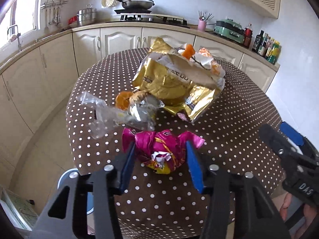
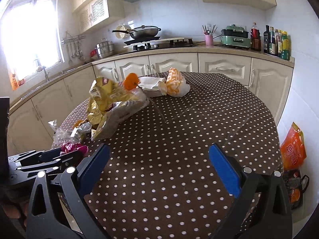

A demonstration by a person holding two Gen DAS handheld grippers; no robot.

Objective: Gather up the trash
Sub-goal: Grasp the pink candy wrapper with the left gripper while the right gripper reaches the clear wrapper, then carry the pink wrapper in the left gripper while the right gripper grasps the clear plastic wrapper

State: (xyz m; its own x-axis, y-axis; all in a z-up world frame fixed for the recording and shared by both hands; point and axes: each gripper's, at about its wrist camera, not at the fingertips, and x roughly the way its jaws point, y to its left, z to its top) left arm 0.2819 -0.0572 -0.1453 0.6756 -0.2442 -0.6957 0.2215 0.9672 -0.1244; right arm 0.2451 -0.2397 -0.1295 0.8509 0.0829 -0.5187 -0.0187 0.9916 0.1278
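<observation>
We're closing in on the crumpled pink wrapper (image 1: 159,149) lying at the near edge of the polka-dot table (image 1: 229,119). The left gripper (image 1: 159,159) is straddling it, pads touching both sides so it's looking pinched. The right gripper (image 2: 159,165) is hanging wide apart over bare cloth, probably waiting for the gold bag (image 1: 175,83) behind.

The right tool (image 2: 159,171) hangs over the brown polka-dot table (image 2: 199,129), its blue pads (image 2: 224,166) wide apart with only bare cloth between them. At the far left edge the left tool (image 2: 59,156) reaches to a crumpled pink wrapper (image 2: 74,147). Beyond lie a clear plastic wrapper (image 2: 59,132), a gold foil bag (image 2: 105,101), a piece of orange peel (image 2: 130,81), white paper (image 2: 151,83) and an orange-and-white bag (image 2: 176,83). An orange plastic bag (image 2: 293,147) hangs past the table's right edge.
</observation>
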